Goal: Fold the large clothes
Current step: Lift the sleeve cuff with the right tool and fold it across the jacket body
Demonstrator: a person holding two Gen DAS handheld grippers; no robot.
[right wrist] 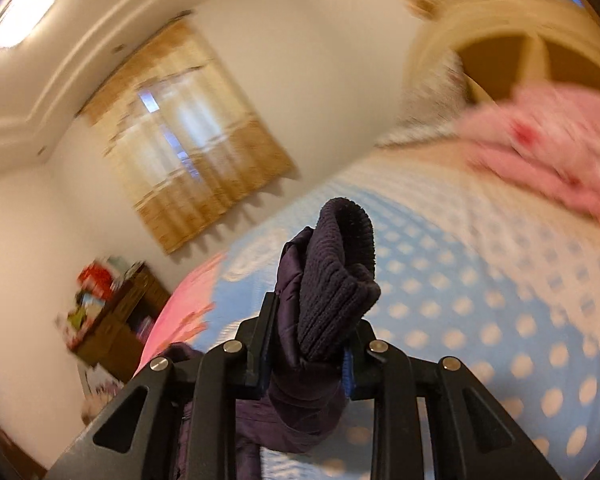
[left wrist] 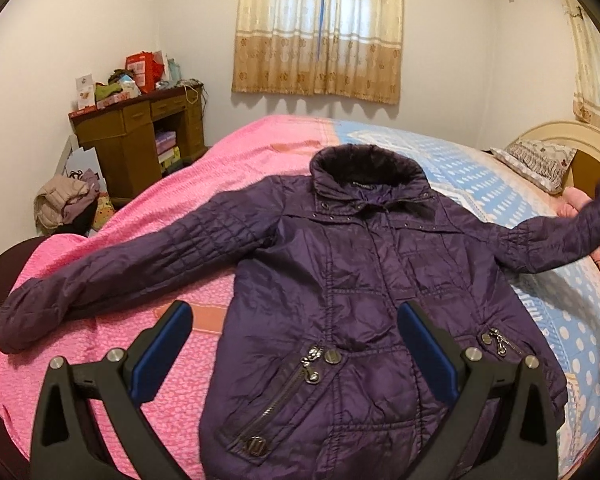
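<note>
Jaws: right gripper (right wrist: 306,344) clamped on jacket (left wrist: 340,280) cuff, seemingly raised; left gripper (left wrist: 294,344) wide apart, empty.

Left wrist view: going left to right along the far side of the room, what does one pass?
Clothes heap on the floor → brown desk piled with boxes → curtained window → patterned pillow → cream headboard.

Jacket (left wrist: 340,280) flat on bed (left wrist: 220,168), desk (left wrist: 140,132) behind-left, pillow (left wrist: 536,164) far right (by headboard (left wrist: 572,136)) — curtain (left wrist: 320,28) beyond
</note>
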